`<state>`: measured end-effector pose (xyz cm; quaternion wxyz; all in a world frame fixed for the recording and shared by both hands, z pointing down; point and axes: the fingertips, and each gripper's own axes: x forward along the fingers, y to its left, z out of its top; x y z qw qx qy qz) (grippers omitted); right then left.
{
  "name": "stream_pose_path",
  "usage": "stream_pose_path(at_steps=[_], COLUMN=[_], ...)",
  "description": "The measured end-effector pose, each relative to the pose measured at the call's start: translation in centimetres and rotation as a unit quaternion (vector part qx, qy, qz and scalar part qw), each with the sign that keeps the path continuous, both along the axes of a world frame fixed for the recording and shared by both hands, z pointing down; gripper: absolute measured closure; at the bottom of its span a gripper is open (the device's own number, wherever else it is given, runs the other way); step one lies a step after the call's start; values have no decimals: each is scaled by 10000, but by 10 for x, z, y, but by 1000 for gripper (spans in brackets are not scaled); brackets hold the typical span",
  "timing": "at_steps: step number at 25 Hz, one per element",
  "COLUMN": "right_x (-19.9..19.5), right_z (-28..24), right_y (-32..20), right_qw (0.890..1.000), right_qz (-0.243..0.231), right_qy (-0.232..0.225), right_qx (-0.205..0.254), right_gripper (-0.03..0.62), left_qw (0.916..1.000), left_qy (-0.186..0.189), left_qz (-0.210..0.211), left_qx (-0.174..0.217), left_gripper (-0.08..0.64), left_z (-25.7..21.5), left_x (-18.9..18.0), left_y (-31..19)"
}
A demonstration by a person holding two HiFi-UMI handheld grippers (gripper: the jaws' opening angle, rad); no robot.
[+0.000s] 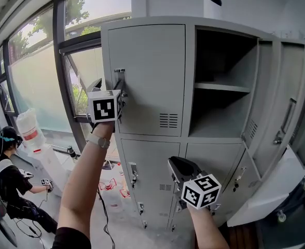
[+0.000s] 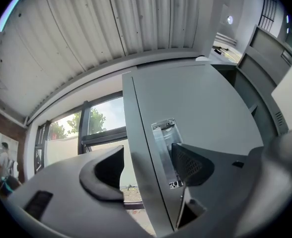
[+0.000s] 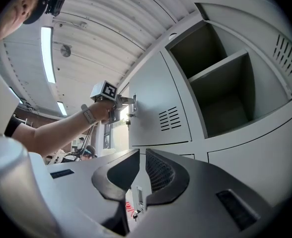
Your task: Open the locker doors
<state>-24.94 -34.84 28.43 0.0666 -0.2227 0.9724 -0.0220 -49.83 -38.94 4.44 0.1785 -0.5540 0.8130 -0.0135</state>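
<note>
The grey locker bank (image 1: 194, 22) fills the head view. Its top-left door (image 1: 152, 71) stands closed, with a metal latch handle (image 1: 120, 79) at its left edge. My left gripper (image 1: 120, 90) is up at that handle. In the left gripper view the left gripper (image 2: 146, 155) is open, its jaws straddling the door edge (image 2: 141, 172), one fingertip (image 2: 185, 157) beside the handle (image 2: 163, 143). My right gripper (image 1: 176, 166) hangs lower, in front of the closed bottom doors (image 1: 152, 175). The right gripper (image 3: 142, 157) has its jaws nearly together with nothing between them.
The top middle compartment (image 1: 222, 87) is open, showing a shelf, and its door (image 1: 266, 102) is swung out to the right. A window (image 1: 38, 77) is to the left of the lockers. A person (image 1: 7, 175) crouches at lower left near a water jug (image 1: 30, 131).
</note>
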Motion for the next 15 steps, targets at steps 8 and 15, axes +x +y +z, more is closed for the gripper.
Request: stream_pose_path(at_steps=[8,15], right_x=[-4,-12], right_z=[10,14], right_y=[-8,-3], right_qw=[9999,9996], right_qz=[36,180], right_qy=[11,-30], right_qx=[-129,-221], right_gripper=[529,529], left_qw=[10000,10000], left_qy=[6,-58], left_qz=[46,56], left_qx=[12,-42], left_gripper=[242,244], left_z=[1,0], left_x=[-5,-3], left_y=[-8,-3])
